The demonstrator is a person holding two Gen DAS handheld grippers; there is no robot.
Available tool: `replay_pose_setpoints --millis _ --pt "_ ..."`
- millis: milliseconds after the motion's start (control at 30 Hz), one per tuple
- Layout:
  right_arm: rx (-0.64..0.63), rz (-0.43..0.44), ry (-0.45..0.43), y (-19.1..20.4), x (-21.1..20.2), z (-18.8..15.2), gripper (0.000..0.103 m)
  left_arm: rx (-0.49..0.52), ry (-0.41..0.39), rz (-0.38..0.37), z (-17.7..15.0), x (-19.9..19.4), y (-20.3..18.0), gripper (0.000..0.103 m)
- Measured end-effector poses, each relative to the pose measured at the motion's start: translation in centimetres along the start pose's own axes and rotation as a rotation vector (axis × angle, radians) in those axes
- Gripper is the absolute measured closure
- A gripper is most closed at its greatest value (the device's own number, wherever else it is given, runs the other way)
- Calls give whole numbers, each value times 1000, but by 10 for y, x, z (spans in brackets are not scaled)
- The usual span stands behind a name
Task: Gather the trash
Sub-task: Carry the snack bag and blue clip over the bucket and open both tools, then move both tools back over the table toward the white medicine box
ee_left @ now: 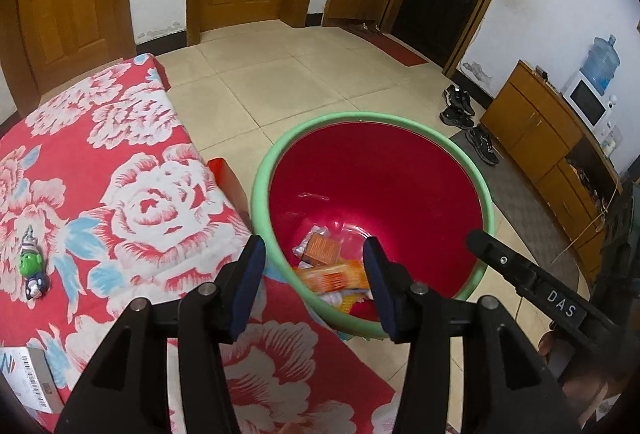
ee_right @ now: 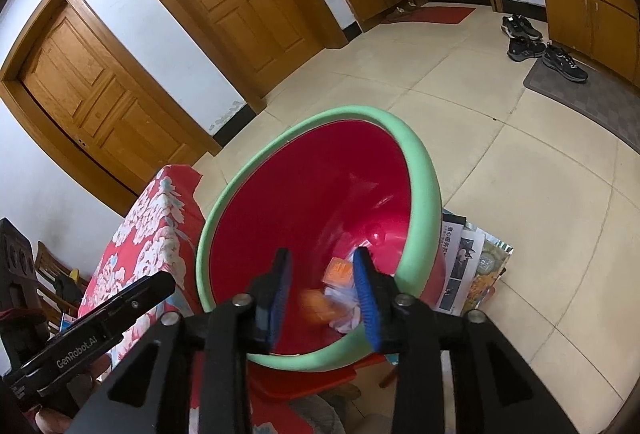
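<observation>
Both claws — left (ee_left: 314,284), right (ee_right: 322,294) — parted, empty, above bin (ee_left: 276,162)

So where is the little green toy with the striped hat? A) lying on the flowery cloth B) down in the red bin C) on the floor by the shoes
A: the green toy lies on the flowery cloth, away from the red bin.

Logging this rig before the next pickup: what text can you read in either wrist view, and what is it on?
"DAS": on the right gripper, side label.
"GenRobot.AI": on the left gripper, side label.
White box on the bedspread: barcode and print, too small to read.
Papers beside the bin: print too small to read.
Orange packets in the bin: blurred, unreadable.
</observation>
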State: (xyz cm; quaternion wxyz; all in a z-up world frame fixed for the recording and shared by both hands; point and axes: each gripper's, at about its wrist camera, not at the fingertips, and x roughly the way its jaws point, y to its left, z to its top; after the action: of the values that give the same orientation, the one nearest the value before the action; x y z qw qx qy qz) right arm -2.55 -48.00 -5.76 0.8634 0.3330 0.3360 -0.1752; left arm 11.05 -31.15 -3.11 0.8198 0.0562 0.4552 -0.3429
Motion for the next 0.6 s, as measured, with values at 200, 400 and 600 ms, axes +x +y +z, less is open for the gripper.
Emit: replay_pose_setpoints --millis 200,400,600 --pt "-13 22 0 6 -2 -1 64 -52 -18 3 -5 -16 14 52" --pt "-15 39 -14 14 -9 -5 61 -102 -53 21 -12 -40 28 52" --pt "-31 62 -17 25 -18 -10 52 -165 -78 51 -26 -64 47 52"
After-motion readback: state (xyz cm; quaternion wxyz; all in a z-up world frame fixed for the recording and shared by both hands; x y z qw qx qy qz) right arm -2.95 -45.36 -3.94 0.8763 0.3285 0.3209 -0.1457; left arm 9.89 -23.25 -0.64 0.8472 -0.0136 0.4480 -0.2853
